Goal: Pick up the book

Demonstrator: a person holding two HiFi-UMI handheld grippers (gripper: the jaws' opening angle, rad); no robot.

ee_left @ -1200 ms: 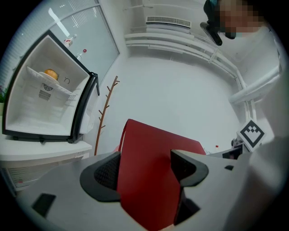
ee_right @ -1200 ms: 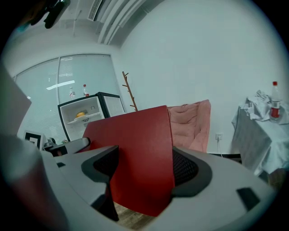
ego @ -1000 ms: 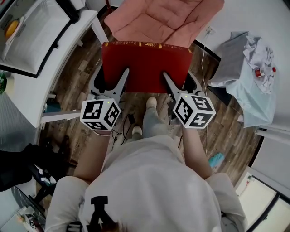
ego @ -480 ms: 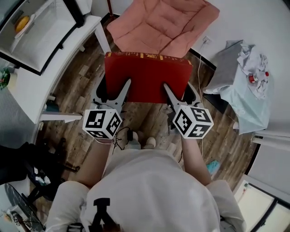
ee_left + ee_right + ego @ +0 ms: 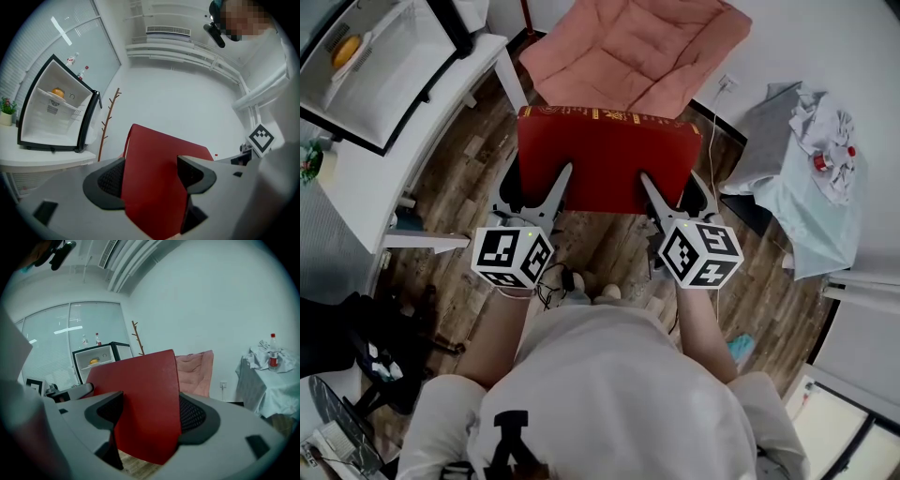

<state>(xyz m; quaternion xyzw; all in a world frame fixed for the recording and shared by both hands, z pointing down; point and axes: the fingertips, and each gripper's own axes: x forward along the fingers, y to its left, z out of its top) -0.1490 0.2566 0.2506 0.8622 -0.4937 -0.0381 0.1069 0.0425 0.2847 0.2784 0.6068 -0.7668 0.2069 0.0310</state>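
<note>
In the head view the red book (image 5: 605, 169) is off the wooden floor (image 5: 478, 150), held out flat in front of the person and just short of a pink cushioned seat (image 5: 637, 52), with its gilt-lettered spine on the far side. The left tongs (image 5: 563, 174) and the right tongs (image 5: 645, 180) each bite the near edge, one toward each corner. All the weight therefore hangs beyond the grips, so the far edge will probably want to droop. The left gripper view shows that pair of tongs pinching the book: the cover fills the gap from one dark pad to the other, seated deep rather than at the tips. A small open fridge (image 5: 56, 117) stands on a white bench to the side. The right gripper view shows the same on its side, with both pads pressed against the red cover and the pink seat behind. To do the lift well, I would squeeze equally hard with both hands, raise them together at one height so the cover does not twist, and tilt the wrists slightly up to counter the sag. It should also stay clear of the seat ahead.
</note>
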